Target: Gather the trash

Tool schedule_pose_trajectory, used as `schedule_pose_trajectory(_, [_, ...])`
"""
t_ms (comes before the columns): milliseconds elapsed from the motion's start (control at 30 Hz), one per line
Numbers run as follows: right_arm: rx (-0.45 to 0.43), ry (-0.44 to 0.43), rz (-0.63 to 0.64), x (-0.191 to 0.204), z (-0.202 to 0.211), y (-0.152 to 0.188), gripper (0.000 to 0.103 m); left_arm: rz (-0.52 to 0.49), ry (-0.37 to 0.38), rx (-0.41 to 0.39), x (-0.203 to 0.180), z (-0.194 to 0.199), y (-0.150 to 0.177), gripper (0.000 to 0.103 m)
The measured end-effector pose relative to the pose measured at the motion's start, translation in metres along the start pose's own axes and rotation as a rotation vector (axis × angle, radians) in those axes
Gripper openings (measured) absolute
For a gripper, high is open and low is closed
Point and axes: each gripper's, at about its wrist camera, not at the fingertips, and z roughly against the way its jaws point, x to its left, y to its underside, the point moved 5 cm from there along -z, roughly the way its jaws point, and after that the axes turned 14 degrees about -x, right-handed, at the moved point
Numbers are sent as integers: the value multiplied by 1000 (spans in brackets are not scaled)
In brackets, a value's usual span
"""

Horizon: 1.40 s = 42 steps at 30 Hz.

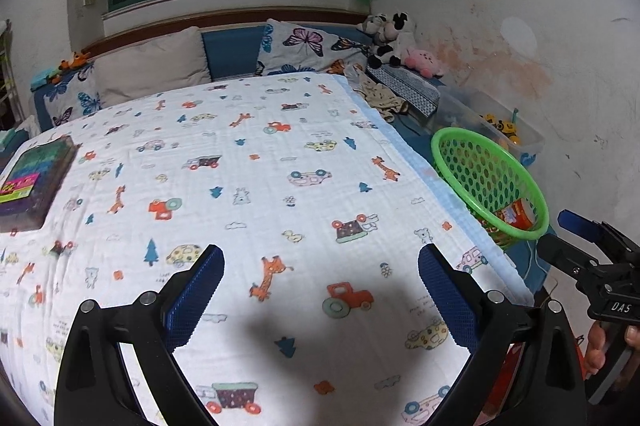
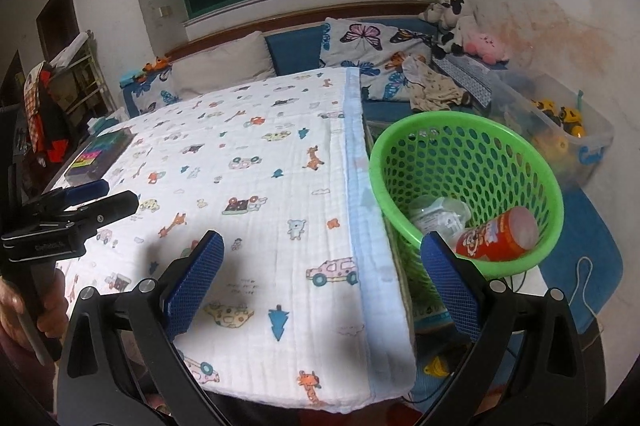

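A green mesh basket (image 2: 468,123) stands on the floor beside the bed's right edge. Inside it lie an orange snack can (image 2: 498,234) and a crumpled clear plastic wrapper (image 2: 438,213). My right gripper (image 2: 322,282) is open and empty, straddling the bed's corner, with its right finger (image 2: 448,282) in front of the basket. My left gripper (image 1: 320,290) hangs open over the patterned blanket (image 1: 260,185) with nothing between its pads. In the left wrist view the basket (image 1: 486,161) and can (image 1: 516,214) sit at the right, and the right gripper (image 1: 554,230) is just beyond them.
A colourful box (image 1: 32,181) lies on the bed's left side. Pillows (image 1: 148,65) and plush toys (image 1: 390,33) line the headboard. A clear bin of yellow toys (image 2: 560,129) stands by the wall behind the basket, on a blue mat (image 2: 592,246). A hand (image 2: 52,306) holds the left gripper (image 2: 120,193).
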Motion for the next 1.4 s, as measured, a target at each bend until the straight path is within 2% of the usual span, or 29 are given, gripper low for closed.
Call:
schedule_pose_trajectory(400, [-4, -43, -2, 15, 3, 4, 98, 11, -88, -42, 13, 21, 6, 95])
schedule_pose_trajectory(667, [-10, -73, 12, 28, 7, 7, 98, 24, -116, -64, 19, 36, 10, 96])
schedule_pose_trajectory(1400, [-36, -83, 9, 31, 19, 7, 98, 19, -148, -96, 20, 58, 12, 96])
